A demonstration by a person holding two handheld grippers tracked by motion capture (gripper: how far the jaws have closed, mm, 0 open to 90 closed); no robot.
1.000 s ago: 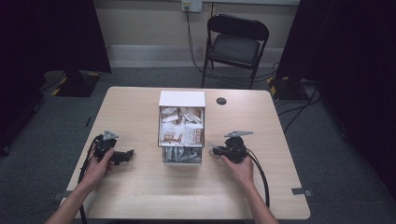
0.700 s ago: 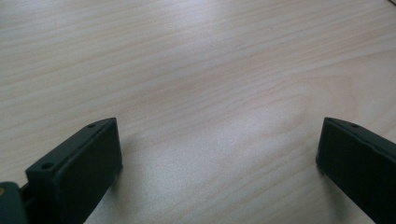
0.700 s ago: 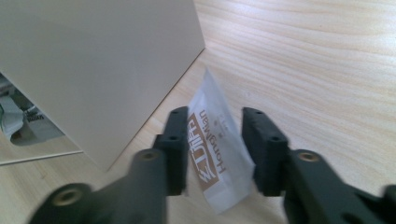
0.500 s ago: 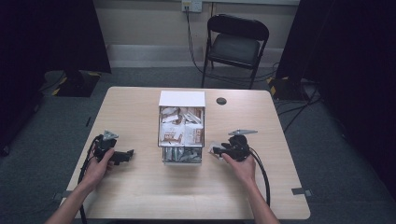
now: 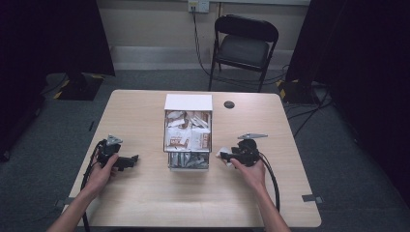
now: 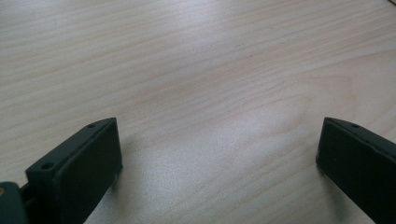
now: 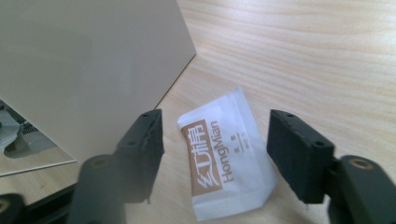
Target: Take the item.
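Observation:
A white box (image 5: 188,102) packed with brown-and-white sachets (image 5: 186,135) stands at the middle of the wooden table (image 5: 145,203). My right gripper (image 5: 226,157) rests just right of the box, held by a hand. It is open in the right gripper view, where a white sachet (image 7: 224,158) printed "HongMian" lies flat on the wood between its jaws, touching neither. The box wall (image 7: 93,70) rises close on the left. The same sachet (image 5: 223,152) peeks out at the jaw tips. My left gripper (image 5: 133,159) lies left of the box, open (image 6: 219,128) over bare wood.
A small black round disc (image 5: 229,104) sits on the table behind the box. A black folding chair (image 5: 244,46) stands beyond the far edge. Cables (image 5: 270,181) trail from both grippers toward the near edge.
The right gripper has drawn back slightly to the right, away from the box, and the white sachet now shows at its tips. The left gripper has stayed put.

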